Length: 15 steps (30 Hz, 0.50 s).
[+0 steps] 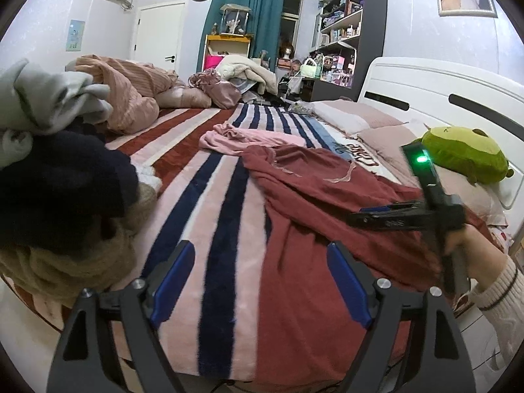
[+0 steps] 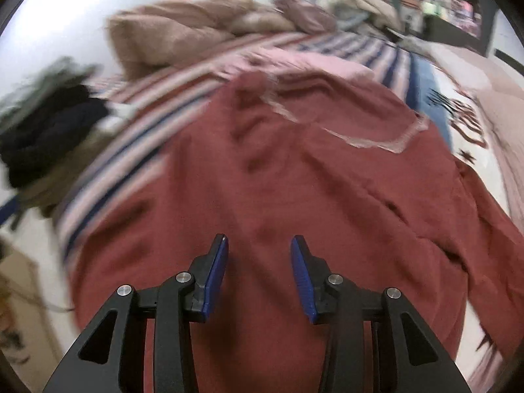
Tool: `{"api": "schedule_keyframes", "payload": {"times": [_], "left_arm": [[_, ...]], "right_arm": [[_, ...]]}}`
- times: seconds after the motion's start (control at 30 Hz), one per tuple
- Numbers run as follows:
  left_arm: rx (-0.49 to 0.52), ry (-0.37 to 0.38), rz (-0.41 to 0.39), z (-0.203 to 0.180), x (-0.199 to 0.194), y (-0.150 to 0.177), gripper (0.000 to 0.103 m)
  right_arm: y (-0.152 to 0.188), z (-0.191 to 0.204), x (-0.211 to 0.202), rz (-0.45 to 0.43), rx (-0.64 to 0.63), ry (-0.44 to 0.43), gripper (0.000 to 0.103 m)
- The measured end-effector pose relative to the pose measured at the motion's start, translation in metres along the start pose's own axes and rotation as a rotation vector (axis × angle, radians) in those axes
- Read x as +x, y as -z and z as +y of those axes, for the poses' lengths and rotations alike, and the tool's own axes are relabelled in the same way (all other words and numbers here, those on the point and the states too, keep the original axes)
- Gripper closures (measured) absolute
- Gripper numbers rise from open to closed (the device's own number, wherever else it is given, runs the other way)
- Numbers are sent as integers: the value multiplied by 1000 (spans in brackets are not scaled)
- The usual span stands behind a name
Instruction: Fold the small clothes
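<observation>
The red top (image 1: 314, 196) is lying spread on the striped blanket (image 1: 209, 229), its pale-trimmed neckline toward the far end of the bed and one edge reaching out toward the pillows (image 1: 376, 124) by the white headboard (image 1: 425, 88). The left gripper (image 1: 258, 281) is hanging over the near hem with its jaws spread wide and nothing between them; one blue pad is sitting over the blanket's stripes, the other over red cloth. The right gripper (image 2: 258, 275) is hovering above the middle of the top, jaws parted and empty, the cloth below them blurred. In the left wrist view that tool is showing from the side at the right, gripped by a hand (image 1: 471, 245) in a cream ribbed sleeve (image 1: 501, 291). A pink garment (image 1: 249, 137) is lying crumpled just beyond the top's neckline. A pile of clothes (image 1: 62, 170), grey over dark over tan, is sitting at the blanket's left edge. A green plush (image 1: 465, 154) is resting on the pillows near the headboard.
</observation>
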<state>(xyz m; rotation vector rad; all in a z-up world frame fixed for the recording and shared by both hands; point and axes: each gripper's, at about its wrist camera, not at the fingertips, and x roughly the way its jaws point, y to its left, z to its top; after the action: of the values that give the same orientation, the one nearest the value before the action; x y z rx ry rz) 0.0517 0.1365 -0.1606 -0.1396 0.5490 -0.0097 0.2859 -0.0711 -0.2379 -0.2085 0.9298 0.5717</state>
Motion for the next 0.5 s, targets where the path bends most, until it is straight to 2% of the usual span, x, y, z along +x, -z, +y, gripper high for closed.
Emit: {"api": "schedule_keyframes", "payload": {"times": [0.03, 0.13, 0.27, 0.37, 0.5], "left_arm": [[-1, -4, 7, 3, 1, 0, 23], [-11, -16, 17, 9, 4, 0, 23], [-27, -2, 21, 8, 8, -4, 23], [0, 5, 19, -3, 7, -7, 23], [28, 33, 13, -18, 9, -11, 21]], "right_arm": [[0, -5, 6, 4, 18, 42, 69], [3, -28, 9, -28, 129, 95, 71], [5, -40, 0, -66, 179, 190, 76], [13, -45, -15, -81, 189, 134, 76], [47, -57, -70, -197, 261, 16, 72]]}}
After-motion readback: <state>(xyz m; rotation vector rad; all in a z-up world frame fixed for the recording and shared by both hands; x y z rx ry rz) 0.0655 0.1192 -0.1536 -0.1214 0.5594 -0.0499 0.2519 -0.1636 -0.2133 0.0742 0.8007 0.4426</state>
